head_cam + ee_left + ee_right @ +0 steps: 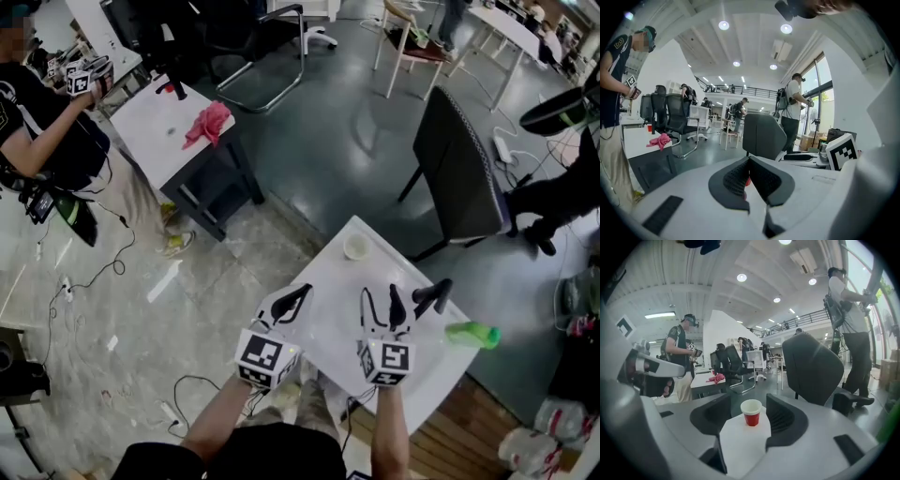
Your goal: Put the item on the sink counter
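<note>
A small red paper cup [357, 247] with a white inside stands upright near the far edge of a white table [328, 323]. In the right gripper view the cup [751, 412] shows a little way ahead, framed by the jaws. My right gripper [380, 298] [749, 405] is open above the table with nothing between its pads. My left gripper [291, 303] [749, 162] hovers over the table's left part, its pads meeting at the tips and holding nothing. A sliver of red shows through the slit below them. A green bottle [472, 334] lies at the table's right edge.
A black object [432, 297] rests on the table right of my right gripper. A dark chair [459, 178] stands beyond the table's far right corner. Another person [56, 131] with grippers stands at the far left by a table with a pink cloth [208, 123]. Cables run across the floor.
</note>
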Tool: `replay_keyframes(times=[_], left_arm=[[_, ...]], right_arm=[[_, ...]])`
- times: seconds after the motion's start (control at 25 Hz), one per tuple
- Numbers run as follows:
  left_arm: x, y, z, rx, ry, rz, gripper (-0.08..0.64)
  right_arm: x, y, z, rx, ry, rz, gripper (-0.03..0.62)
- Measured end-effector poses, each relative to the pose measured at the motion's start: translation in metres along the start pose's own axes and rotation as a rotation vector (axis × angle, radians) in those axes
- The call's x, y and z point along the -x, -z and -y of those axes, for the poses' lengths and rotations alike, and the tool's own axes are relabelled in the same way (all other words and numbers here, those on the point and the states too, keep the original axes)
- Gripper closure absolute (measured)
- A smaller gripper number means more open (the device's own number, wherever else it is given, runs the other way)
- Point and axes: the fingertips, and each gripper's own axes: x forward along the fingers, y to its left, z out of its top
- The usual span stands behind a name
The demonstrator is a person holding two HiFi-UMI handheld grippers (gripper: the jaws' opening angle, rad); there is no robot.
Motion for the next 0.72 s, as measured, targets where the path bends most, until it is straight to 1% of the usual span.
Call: replay_keyframes(times=[0.36,0.72], left_arm=[[0.042,-0.034,0.033,-0.043,0.04,0.064,0.558],[0.082,-0.044,0.059,-0.083,0.069,0.102,0.558]], right_arm=[[0.067,-0.041,-0.004,0.015,0.059,0.079,0.393],[0.133,-0.059,-0.011,0.035,0.118,0.143,0.426]])
